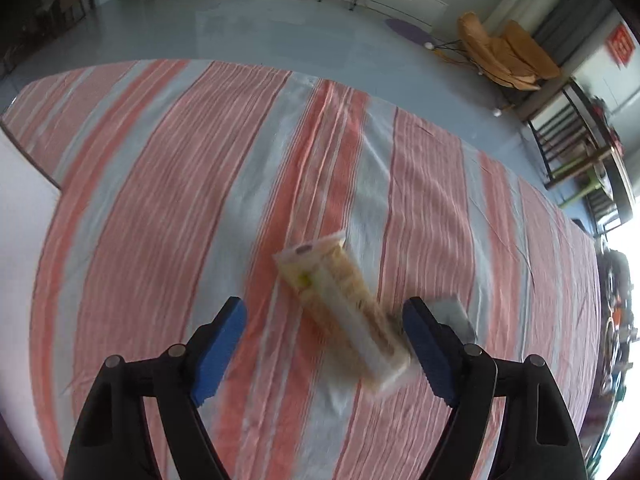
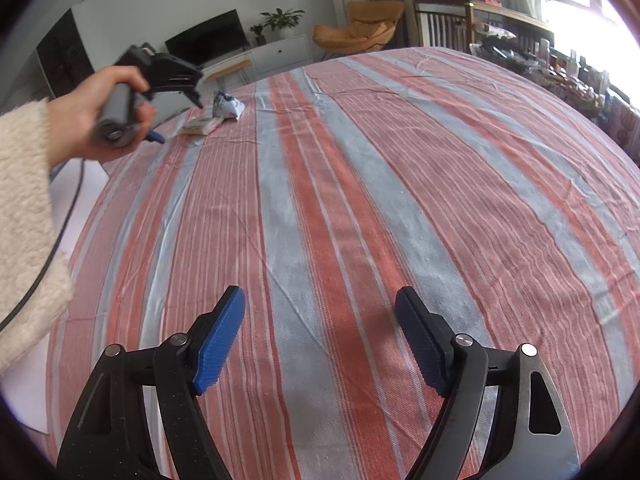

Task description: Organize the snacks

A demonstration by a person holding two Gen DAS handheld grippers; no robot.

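Left hand-held gripper (image 1: 324, 312) wide open over cracker packet (image 1: 344, 312).

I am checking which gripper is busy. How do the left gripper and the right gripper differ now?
The left gripper hangs over a cracker packet lying between its fingers; the right gripper has only striped tablecloth ahead. The left view is blurred, the right view sharp. Both are open, holding nothing.

Striped tablecloth (image 2: 360, 200) under cracker pack (image 1: 344, 312), white-blue packet (image 2: 229, 107)
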